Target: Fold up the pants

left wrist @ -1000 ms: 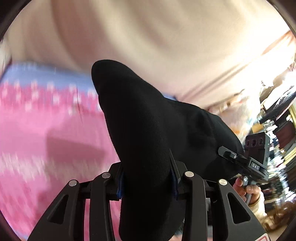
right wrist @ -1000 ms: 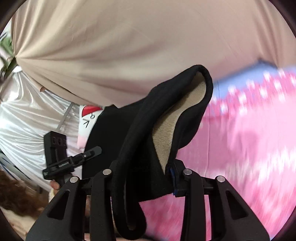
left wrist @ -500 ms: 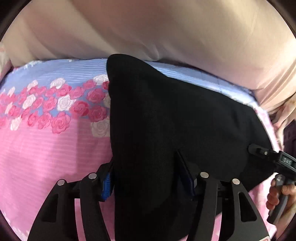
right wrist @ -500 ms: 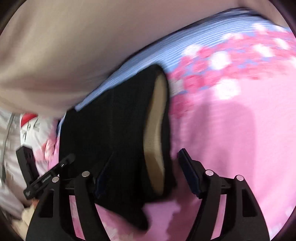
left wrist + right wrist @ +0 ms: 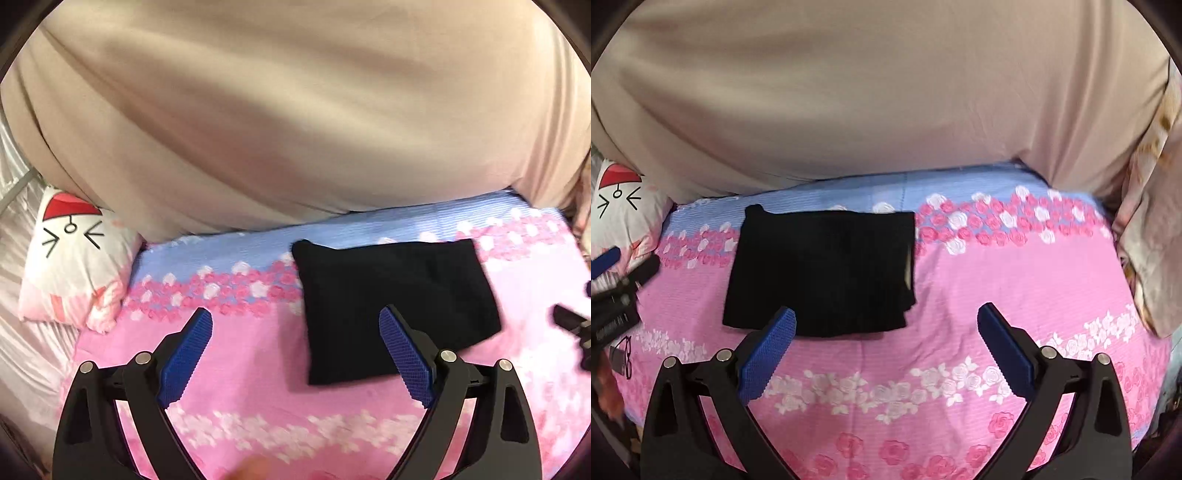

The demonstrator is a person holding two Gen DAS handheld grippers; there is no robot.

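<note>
Left wrist: left tongs (image 5: 295, 339) just spread wide, empty; black fleece pants (image 5: 395, 306), folded to a compact rectangle, lay released on pink rose-print bed sheet (image 5: 240, 387).
Right wrist: right tongs (image 5: 886, 332) likewise just opened, nothing between; pants (image 5: 820, 269) flat ahead, seemingly let go to settle.

Open pink bedsheet (image 5: 1015, 280) right and below the folded pants (image 5: 820, 269) in the right wrist view. Beige curtain (image 5: 879, 92) walls off the top; pillow (image 5: 74, 258) blocks upper left.
</note>
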